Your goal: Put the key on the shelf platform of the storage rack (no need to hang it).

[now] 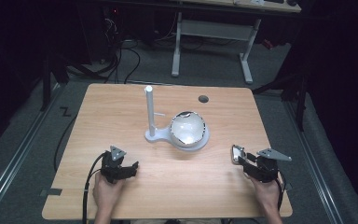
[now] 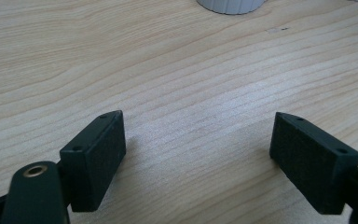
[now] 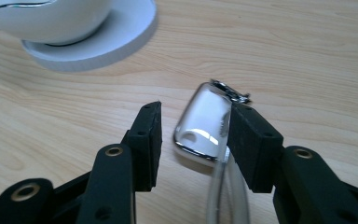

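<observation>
Right gripper (image 3: 193, 135) near counter's (image 1: 135, 100) right edge, jaws half-wide around shiny metal spoon (image 3: 204, 126), not clamped. Left gripper (image 2: 198, 154) jaws wide, empty. Next: clamp spoon, carry toward bowl (image 1: 188, 127).

bare tabletop (image 1: 121, 121) lies open ahead of the left gripper (image 1: 121, 169), nothing between its jaws. mid-table, a white stand (image 1: 154, 136) with upright post (image 1: 149, 109) and the steel bowl (image 1: 188, 127) on its round base block the centre. open wood lies between the bowl and the right gripper (image 1: 240, 157), where a shiny spoon (image 3: 204, 123) sits between the jaws.
</observation>
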Demonstrator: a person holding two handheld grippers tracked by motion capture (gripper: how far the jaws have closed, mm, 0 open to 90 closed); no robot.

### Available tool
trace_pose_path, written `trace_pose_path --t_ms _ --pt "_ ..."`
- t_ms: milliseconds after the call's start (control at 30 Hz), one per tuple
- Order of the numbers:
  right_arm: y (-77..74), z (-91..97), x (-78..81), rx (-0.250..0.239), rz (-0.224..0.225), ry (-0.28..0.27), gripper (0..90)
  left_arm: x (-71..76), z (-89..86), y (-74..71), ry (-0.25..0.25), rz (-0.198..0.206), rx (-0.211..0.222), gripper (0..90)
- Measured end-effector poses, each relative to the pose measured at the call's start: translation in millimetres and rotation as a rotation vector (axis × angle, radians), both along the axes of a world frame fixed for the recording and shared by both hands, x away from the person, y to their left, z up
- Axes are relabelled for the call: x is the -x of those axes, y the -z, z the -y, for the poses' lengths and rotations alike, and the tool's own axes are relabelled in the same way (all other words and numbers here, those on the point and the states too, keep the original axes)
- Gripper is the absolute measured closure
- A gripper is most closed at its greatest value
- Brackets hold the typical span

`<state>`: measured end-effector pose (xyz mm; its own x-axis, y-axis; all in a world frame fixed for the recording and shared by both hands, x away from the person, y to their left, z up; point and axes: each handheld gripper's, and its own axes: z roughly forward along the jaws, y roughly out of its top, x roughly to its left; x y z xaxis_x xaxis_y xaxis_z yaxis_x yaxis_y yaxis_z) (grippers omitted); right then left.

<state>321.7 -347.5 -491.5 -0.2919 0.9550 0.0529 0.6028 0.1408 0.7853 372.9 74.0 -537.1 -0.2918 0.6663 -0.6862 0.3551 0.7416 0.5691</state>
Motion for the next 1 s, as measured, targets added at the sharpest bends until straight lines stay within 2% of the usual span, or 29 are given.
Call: trace_pose_path --t_ms 100,200,233,333,500,667,933,1000 --pt "1.3 6.9 -3.9 -0.001 -0.019 0.034 55.7 0.0 0.0 0.0 0.000 0.000 -0.001 18.5" --pt "2.7 10.1 -6.7 -0.003 -0.022 0.041 55.7 0.0 0.1 0.0 -0.001 0.000 0.000 18.5" --pt "5.3 11.4 -10.3 0.000 -0.043 0.048 56.0 0.0 0.0 0.0 0.000 0.000 0.000 18.5" --pt "9.8 13.4 -16.2 0.002 -0.067 0.053 56.4 0.0 0.0 0.0 0.000 0.000 0.000 18.5" --pt "12.1 12.5 -20.3 0.013 -0.071 0.065 57.7 0.0 0.0 0.0 -0.001 0.000 0.001 18.5" --pt "15.9 9.9 -27.5 0.015 -0.105 0.053 60.6 0.0 0.0 0.0 -0.001 0.000 0.000 18.5" --pt "22.5 11.3 -36.2 0.011 -0.144 0.076 66.4 0.0 0.1 0.0 -0.002 0.000 0.001 18.5" --pt "22.8 12.7 -37.4 -0.007 -0.152 0.075 71.2 0.0 0.0 0.0 -0.001 0.000 0.001 18.5"
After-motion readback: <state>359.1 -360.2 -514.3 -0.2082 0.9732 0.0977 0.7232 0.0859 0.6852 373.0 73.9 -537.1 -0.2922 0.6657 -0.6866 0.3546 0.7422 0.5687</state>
